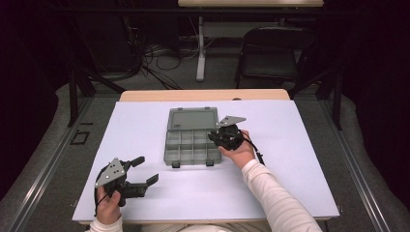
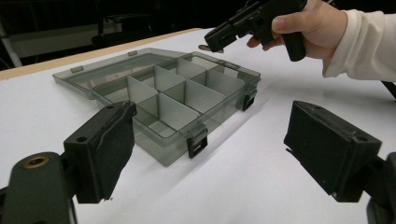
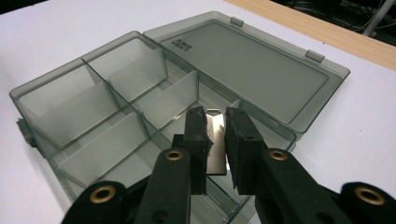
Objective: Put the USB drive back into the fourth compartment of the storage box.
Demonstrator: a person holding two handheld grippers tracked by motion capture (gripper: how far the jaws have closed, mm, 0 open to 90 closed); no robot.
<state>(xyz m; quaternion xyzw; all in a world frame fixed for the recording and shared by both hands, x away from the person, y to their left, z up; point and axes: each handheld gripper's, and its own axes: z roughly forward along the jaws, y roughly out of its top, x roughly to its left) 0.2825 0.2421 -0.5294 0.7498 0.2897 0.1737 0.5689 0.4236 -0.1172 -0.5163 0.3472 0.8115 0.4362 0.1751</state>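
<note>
Right gripper (image 3: 215, 135) grips metal plate (image 3: 215, 142) over organizer box (image 3: 116, 116) (lid open).

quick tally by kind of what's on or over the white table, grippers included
grippers: 2 (left gripper, open; right gripper, shut on the metal piece)
compartment boxes: 1 (grey box, lid open)
small flat metal pieces: 1 (metal piece, held over the box)
total: 4

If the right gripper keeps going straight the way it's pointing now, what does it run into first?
The right gripper, shut on a small flat metal piece, points down into the open grey organizer box. It would likely meet the floor of the compartment at the box's end first, though depth is hard to judge.
</note>
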